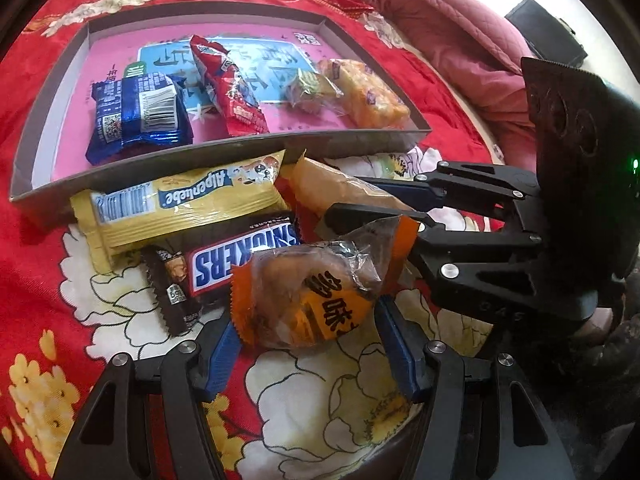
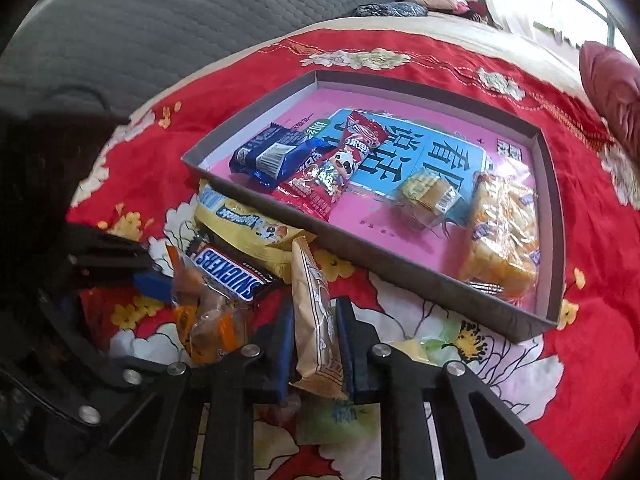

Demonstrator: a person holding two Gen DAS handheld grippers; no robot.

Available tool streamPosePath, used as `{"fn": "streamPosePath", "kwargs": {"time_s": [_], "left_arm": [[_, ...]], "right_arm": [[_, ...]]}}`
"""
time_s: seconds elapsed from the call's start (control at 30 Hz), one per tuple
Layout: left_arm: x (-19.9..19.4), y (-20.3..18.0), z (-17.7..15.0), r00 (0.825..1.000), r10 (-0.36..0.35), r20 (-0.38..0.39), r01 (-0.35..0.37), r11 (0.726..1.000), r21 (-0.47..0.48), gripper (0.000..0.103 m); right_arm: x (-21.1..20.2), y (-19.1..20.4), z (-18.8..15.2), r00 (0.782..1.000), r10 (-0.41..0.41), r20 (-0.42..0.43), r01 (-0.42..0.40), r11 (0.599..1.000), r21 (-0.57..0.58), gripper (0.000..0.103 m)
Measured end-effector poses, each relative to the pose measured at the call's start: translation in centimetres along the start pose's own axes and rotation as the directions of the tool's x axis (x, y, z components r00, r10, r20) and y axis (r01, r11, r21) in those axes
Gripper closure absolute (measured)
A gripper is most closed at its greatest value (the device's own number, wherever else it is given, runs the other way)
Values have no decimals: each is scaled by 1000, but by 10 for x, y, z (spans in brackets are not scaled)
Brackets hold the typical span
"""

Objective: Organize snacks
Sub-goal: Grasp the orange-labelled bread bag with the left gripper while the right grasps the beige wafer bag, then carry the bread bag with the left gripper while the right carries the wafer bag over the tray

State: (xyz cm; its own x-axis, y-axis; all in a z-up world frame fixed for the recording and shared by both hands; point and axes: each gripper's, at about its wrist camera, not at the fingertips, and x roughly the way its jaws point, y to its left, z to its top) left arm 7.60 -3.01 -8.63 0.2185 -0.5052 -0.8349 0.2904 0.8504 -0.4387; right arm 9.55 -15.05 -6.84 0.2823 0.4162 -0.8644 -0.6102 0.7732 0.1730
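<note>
My left gripper (image 1: pixel 308 316) is shut on an orange wrapped pastry (image 1: pixel 304 300), its blue pads against both sides of the wrapper. Coming in from the right, my right gripper (image 2: pixel 316 312) is shut on a tan bar packet (image 2: pixel 316 320) that stands on edge between its pads; it is also visible in the left wrist view (image 1: pixel 332 192). A Snickers bar (image 1: pixel 240 260) and a yellow Alpenliebe packet (image 1: pixel 180 204) lie in front of the grey box (image 1: pixel 240 148). On the box's pink floor lie a blue packet (image 1: pixel 140 116), a red packet (image 1: pixel 228 88), a small yellow packet (image 1: pixel 312 88) and a yellow cake packet (image 1: pixel 368 92).
Everything rests on a red flowered cloth (image 1: pixel 48 208). A bunched pink quilt (image 1: pixel 440 20) lies beyond the box on the right. A grey quilted surface (image 2: pixel 160 12) lies past the cloth's far edge. A green packet (image 2: pixel 340 420) lies under my right gripper.
</note>
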Motion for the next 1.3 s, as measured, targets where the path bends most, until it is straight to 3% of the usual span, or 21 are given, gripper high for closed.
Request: {"fn": "streamPosePath", "kwargs": {"time_s": [0.63, 0.87, 1.3], "left_arm": [[-12, 5, -4, 997, -38, 64, 42, 997, -58, 49], [-29, -1, -5, 994, -46, 100, 51, 998, -49, 50], [-48, -3, -3, 988, -34, 149, 46, 996, -73, 50]], "right_arm": [[-13, -11, 1, 998, 54, 43, -57, 996, 74, 83], [-26, -14, 3, 991, 99, 94, -109, 989, 99, 83], [-38, -13, 9, 981, 111, 158, -127, 987, 95, 83]]}}
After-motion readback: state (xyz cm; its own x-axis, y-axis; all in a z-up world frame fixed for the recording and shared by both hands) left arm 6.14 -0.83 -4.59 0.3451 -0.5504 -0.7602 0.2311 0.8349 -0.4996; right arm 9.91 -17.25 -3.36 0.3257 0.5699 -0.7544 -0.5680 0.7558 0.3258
